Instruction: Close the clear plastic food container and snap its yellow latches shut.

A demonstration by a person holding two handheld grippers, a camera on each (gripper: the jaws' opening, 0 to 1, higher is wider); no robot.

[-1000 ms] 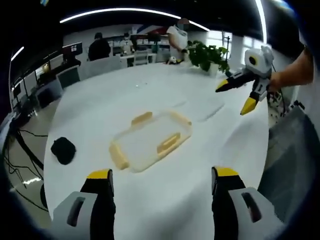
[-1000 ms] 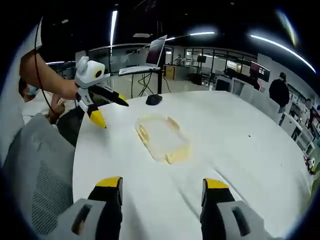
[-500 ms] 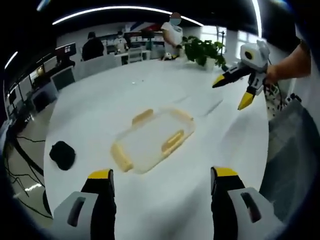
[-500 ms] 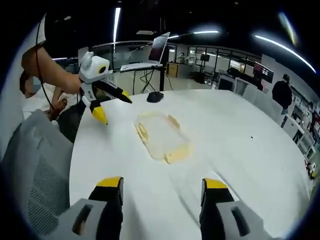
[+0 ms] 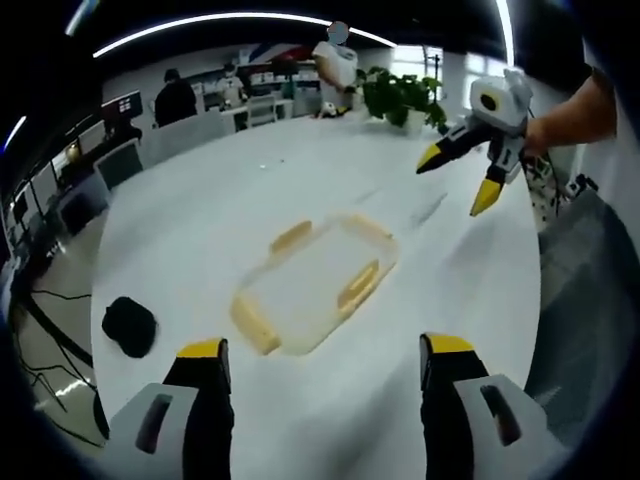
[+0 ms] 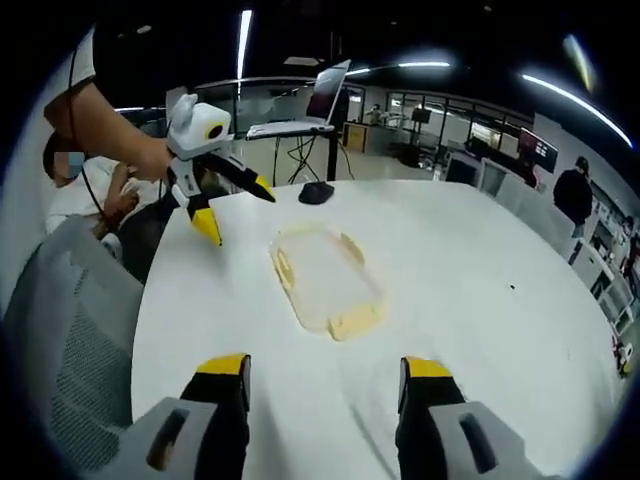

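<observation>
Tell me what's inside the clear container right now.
Nothing visible: through the clear container only the white table shows. Its yellow latches hide a little along the rim. Both tongs are off it.

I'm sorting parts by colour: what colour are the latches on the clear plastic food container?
Yellow latches, clearest in the left gripper view.
</observation>
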